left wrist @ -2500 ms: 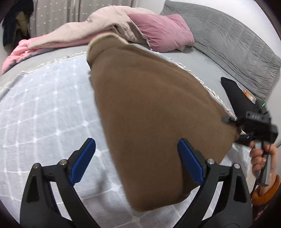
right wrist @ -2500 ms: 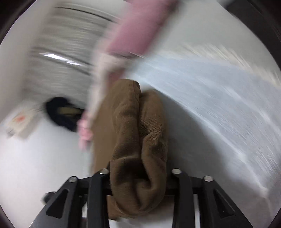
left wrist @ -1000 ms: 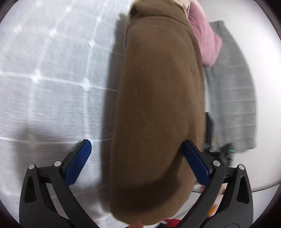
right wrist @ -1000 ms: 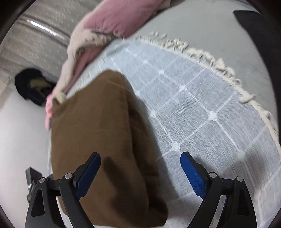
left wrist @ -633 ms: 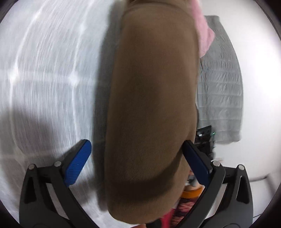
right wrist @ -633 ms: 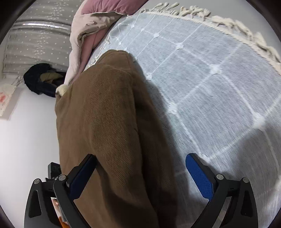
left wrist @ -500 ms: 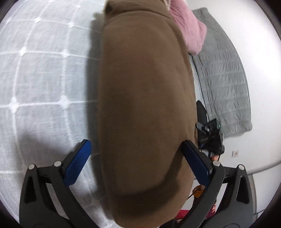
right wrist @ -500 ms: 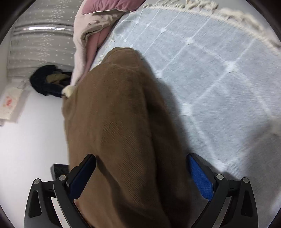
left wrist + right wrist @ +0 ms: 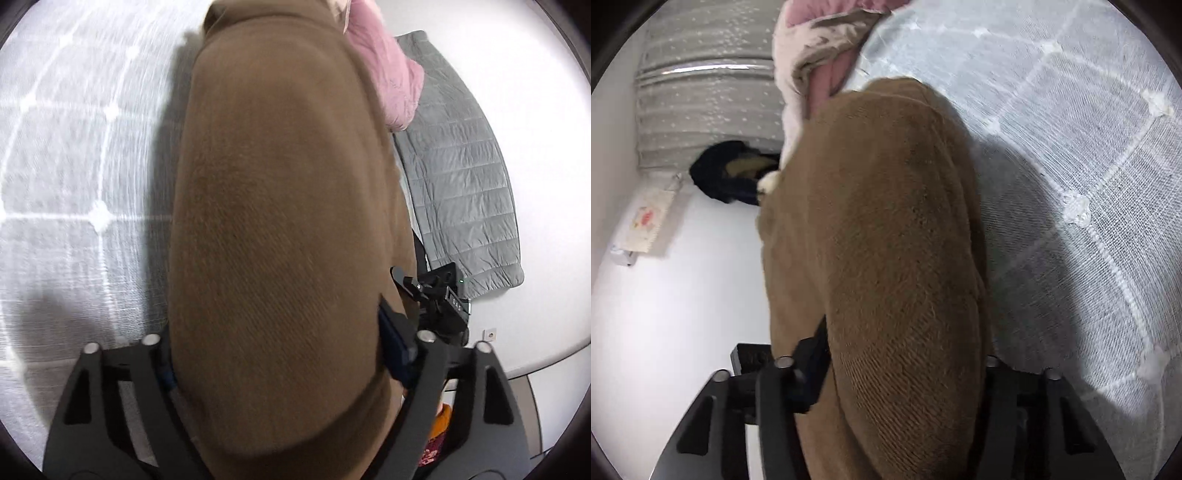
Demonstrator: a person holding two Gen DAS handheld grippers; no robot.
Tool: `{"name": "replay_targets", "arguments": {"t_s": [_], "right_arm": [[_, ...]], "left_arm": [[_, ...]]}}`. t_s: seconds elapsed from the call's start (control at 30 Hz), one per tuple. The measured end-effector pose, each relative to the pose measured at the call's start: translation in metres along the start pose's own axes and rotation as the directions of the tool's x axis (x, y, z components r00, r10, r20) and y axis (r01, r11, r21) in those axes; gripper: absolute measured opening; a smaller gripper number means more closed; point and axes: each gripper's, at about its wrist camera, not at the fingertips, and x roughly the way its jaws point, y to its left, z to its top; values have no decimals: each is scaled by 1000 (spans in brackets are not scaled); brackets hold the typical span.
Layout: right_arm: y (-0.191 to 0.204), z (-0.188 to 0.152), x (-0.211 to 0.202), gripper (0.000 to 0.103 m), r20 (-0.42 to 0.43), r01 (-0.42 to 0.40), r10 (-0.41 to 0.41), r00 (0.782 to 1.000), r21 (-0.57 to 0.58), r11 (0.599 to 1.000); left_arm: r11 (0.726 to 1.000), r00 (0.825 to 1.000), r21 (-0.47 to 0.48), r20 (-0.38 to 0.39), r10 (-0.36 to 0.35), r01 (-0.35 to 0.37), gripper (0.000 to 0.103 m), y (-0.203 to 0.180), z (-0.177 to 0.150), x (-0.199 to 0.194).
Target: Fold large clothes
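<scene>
A thick folded brown garment (image 9: pixel 288 184) lies lengthwise on the checked blanket and fills the middle of both views. My left gripper (image 9: pixel 280 354) straddles its near end. Its jaws are closing, and the blue pads (image 9: pixel 395 347) touch the cloth on both sides, the left pad nearly buried. From the other side my right gripper (image 9: pixel 901 365) holds the same garment (image 9: pixel 886 221). Its jaws are also closing, and cloth bulges over the fingers (image 9: pixel 809 365); the right finger is mostly hidden. The right gripper's black body (image 9: pixel 439 299) shows beyond the garment's edge.
The pale grey checked blanket (image 9: pixel 74 147) covers the bed (image 9: pixel 1089 147). A pink quilt (image 9: pixel 384 74) is heaped at the garment's far end. A grey quilted mat (image 9: pixel 465 177) lies on the white floor. Dark clothes (image 9: pixel 727 173) sit below a dotted curtain (image 9: pixel 701 103).
Both pairs of jaws, wide apart earlier with the garment loose between them, have closed in onto its sides. The right gripper has come closer and lower over the cloth.
</scene>
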Motion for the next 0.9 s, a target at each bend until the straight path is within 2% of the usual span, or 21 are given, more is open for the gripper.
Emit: {"name": "replay_targets", "arguments": {"t_s": [0.1,0.13,0.23,0.33,0.43,0.57,0.63,0.7,0.77,0.8,0.83,0.87,0.9], "right_arm": [[29,-8,-7,40,34,11,-8,999,-67,998],[40,-13,-11,35,42,-8,12,999,-94,996],[76,-21,-9,34,50,-63,72,996,-168,984],[124,-32,7,34,35,-62,73,997,-257,965],[169,-44,43,34,-1,-59,62,998,-330,942],[230,-58,115,34,-67,-103,83,994,-401,910],[257,-65,151,34,-99,-138,105,989,-421,896],[289,-77,193,34,-138,-183,134,981,-453,873],[303,-85,224,34,-162,-194,132,978,-473,860],[305,-88,246,37,-174,-177,106,979,-471,864],[301,-91,259,38,-182,-155,78,980,-463,873],[291,-95,283,41,-198,-102,14,980,-444,890],[276,-99,307,45,-217,-20,-81,973,-430,903]], "left_arm": [[999,998,34,58,13,-15,74,-5,5,-24],[999,997,50,80,18,-22,72,-8,7,-35],[998,995,55,104,-8,2,71,-1,18,-60],[996,987,84,162,11,-25,69,3,24,-102],[992,971,100,235,47,-72,69,17,29,-152],[982,929,96,349,120,-163,68,46,40,-234],[972,890,88,427,160,-218,68,65,45,-286],[963,861,84,474,187,-256,69,83,46,-319],[944,843,69,475,253,-322,72,116,48,-338],[933,833,34,463,302,-357,78,139,49,-343],[913,817,-45,431,383,-405,83,173,49,-345],[890,801,-107,397,447,-444,83,196,48,-342],[850,774,-172,353,525,-498,83,222,44,-339]]}}
